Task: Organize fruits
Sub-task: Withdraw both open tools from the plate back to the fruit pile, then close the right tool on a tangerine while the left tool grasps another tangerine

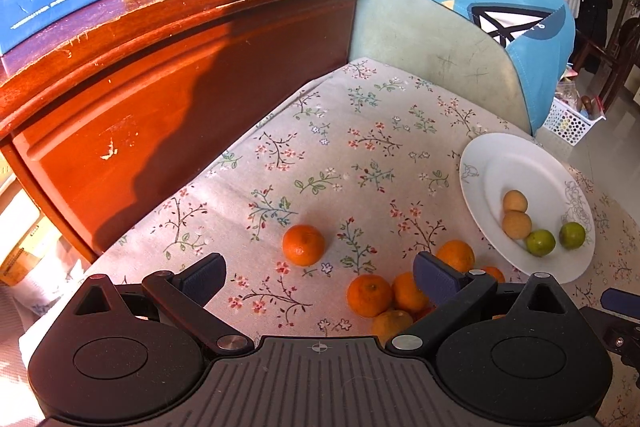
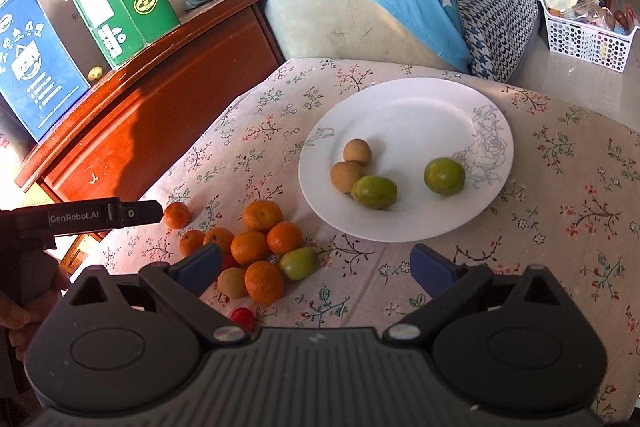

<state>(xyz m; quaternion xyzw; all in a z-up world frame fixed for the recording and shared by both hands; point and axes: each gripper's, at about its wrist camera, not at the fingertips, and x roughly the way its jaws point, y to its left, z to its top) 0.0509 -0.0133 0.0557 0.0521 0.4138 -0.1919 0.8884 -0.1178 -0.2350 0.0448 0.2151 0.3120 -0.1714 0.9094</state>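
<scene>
Floral cloth covers the counter (image 2: 560, 187); both tools hover empty above it with jaws apart.

White plate (image 2: 400, 115) sits near the counter's far edge, holding two tan fruits (image 2: 352, 165) and two green fruits (image 2: 444, 175), with bare porcelain across its far half; a cluster of oranges (image 2: 256, 243) lies just beside the plate's near-left rim, with a green fruit (image 2: 299, 263), a tan one and a small red fruit (image 2: 242, 317) among them; a lone orange (image 1: 303, 245) sits apart to the left; left tool (image 1: 320, 277) frames open cloth before the wooden cabinet (image 1: 160, 87); right tool (image 2: 316, 267) hangs over clear cloth between cluster and plate.
</scene>
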